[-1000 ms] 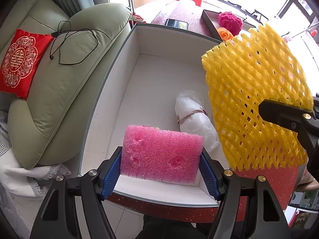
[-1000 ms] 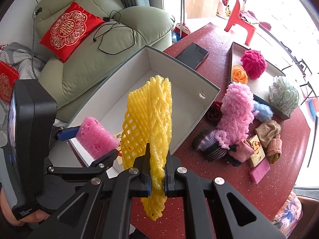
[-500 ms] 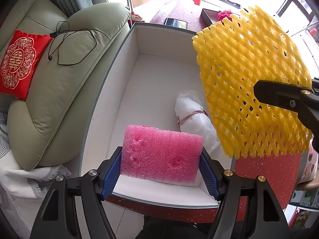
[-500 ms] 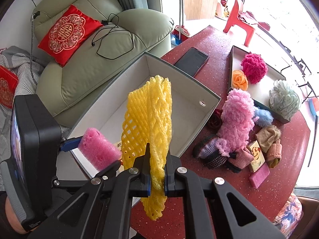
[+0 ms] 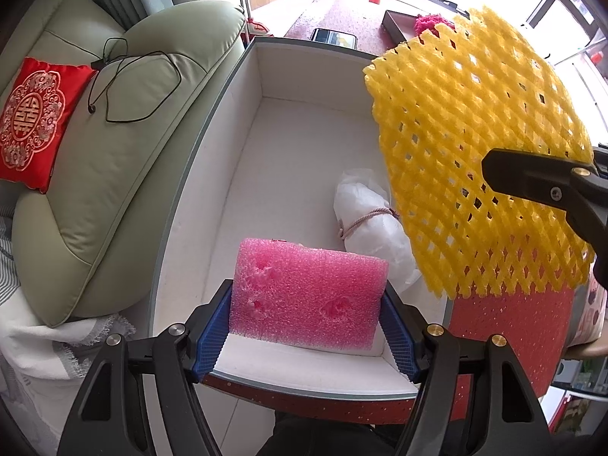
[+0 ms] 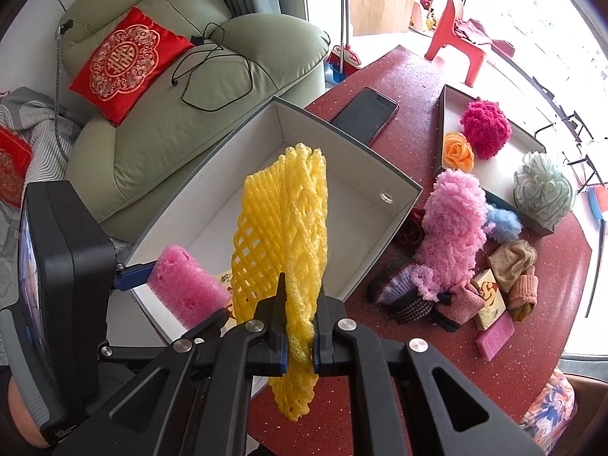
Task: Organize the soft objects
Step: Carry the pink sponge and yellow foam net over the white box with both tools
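Red speckled table (image 6: 437, 87); green leather sofa (image 6: 182, 129) beside; bright window beyond

A lived-in home sitting room.

A pale green leather sofa (image 6: 182, 121) with a red embroidered cushion (image 6: 125, 60) sits beside a red speckled table (image 6: 418, 87); a phone (image 6: 364, 114) lies on it, a broom (image 6: 344, 38) leans by the doorway, and a red plastic chair (image 6: 459, 38) stands in bright window light.
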Demonstrator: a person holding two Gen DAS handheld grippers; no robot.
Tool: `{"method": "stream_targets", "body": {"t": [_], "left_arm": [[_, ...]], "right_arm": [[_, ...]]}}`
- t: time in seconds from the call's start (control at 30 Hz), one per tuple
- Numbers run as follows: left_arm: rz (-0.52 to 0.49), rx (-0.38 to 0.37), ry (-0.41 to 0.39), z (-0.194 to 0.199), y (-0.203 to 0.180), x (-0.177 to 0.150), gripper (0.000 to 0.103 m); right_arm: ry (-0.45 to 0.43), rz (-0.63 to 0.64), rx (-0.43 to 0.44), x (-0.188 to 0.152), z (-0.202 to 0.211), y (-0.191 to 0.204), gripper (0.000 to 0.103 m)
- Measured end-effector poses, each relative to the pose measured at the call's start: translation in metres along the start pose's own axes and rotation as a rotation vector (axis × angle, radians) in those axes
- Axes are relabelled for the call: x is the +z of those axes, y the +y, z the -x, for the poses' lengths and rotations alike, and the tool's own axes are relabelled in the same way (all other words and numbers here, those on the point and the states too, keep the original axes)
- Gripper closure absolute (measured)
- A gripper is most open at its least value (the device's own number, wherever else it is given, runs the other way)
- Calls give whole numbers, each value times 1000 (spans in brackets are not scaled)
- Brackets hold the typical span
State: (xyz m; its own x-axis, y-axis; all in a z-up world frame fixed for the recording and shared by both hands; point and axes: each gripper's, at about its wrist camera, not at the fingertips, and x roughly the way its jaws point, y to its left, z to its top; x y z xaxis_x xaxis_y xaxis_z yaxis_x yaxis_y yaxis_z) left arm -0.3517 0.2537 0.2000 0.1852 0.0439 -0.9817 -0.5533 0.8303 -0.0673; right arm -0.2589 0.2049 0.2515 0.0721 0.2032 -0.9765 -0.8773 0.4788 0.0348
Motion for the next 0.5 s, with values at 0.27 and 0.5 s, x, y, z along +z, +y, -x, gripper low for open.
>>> {"method": "stream_targets", "body": {"t": [0.27,0.5], "left_arm": [[-10,-5,10,-4,0,4,30],[-22,-5,21,-8,1,8,30]], "right_arm": [[2,-5,-3,5,-4,-3,95],[8,-18,-7,13,-8,-7,95]]}}
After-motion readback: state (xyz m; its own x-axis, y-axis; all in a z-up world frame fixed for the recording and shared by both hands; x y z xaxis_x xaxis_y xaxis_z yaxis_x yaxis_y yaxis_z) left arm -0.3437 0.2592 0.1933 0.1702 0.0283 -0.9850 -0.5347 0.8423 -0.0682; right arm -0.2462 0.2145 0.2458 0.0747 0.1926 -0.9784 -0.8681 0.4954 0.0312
